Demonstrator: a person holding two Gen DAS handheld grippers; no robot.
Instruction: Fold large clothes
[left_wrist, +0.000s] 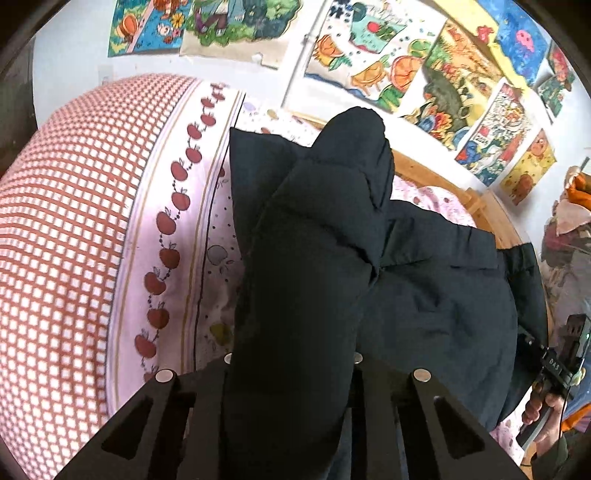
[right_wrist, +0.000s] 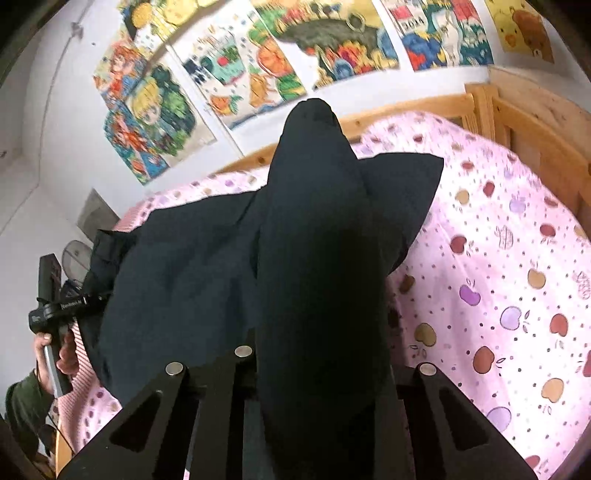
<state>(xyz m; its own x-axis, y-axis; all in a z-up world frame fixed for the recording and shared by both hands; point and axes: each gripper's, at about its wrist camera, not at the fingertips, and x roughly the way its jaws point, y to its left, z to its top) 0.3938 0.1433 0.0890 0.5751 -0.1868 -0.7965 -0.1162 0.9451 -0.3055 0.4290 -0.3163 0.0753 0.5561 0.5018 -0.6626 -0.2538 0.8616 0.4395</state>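
A large black padded jacket (left_wrist: 436, 295) lies on the pink apple-print bed sheet (right_wrist: 498, 258). My left gripper (left_wrist: 291, 369) is shut on a thick fold of the jacket, which rises between the jaws and hides the fingertips. My right gripper (right_wrist: 317, 362) is shut on another fold of the same jacket (right_wrist: 177, 273), fingertips hidden by the cloth. Each gripper shows in the other view, held in a hand: the right one at the lower right of the left wrist view (left_wrist: 557, 365), the left one at the left of the right wrist view (right_wrist: 55, 306).
A red-and-white checked pillow (left_wrist: 62, 240) with an apple border lies left of the jacket. A wooden bed frame (right_wrist: 535, 122) runs along the far side and right. Colourful drawings (right_wrist: 229, 62) cover the white wall behind.
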